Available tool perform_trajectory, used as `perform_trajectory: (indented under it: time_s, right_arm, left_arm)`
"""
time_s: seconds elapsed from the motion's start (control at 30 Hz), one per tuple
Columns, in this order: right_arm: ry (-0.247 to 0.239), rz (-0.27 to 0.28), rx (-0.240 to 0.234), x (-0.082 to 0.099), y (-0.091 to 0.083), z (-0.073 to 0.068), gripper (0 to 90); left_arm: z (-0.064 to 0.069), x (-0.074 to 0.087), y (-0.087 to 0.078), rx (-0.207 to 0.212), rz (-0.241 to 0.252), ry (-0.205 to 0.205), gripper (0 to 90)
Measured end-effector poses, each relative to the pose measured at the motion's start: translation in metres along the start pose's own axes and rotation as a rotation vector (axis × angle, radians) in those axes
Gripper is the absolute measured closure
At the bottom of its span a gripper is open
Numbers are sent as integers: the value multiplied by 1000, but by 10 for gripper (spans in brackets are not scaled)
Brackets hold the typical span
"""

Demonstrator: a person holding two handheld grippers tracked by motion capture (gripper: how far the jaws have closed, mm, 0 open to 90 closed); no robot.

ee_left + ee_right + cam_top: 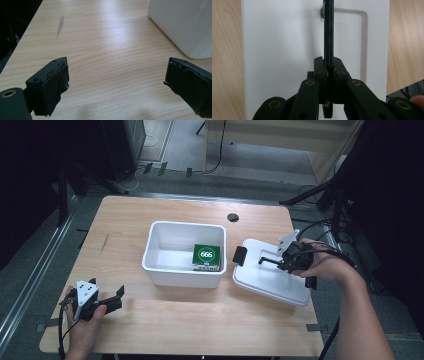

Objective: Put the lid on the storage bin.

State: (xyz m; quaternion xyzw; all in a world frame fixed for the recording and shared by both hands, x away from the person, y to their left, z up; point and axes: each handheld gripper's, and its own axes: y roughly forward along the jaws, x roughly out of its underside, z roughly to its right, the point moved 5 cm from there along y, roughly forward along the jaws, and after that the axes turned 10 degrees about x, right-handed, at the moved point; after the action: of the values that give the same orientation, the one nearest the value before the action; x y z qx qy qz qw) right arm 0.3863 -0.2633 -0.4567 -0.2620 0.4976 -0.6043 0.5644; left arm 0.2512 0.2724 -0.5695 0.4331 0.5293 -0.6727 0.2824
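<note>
Two grippers, one white lid in hand

So the right gripper, right of centre in the high view, has its jaws pinched tight on the thin black handle of the white lid. That lid sits at centre right, just beside the white bin, and looks a bit tilted, though I can't tell if it's off the table. Inside the bin, a green box marked 666 rests at its right end. Down at lower left, the left gripper holds nothing, jaws spread wide over bare wood, the bin's corner at upper right in its own view.
</note>
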Motion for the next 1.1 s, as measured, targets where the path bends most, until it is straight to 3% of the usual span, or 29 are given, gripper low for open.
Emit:
perform_trajectory:
  time_s: [0.63,1.1]
  right_arm:
    - [-21,29,41,-16,-48,22,855]
    - [-74,56,41,-56,-66,27,854]
  left_arm:
    - [0,0,0,-3,2,2,58]
    - [0,-2,-4,7,44,-5,57]
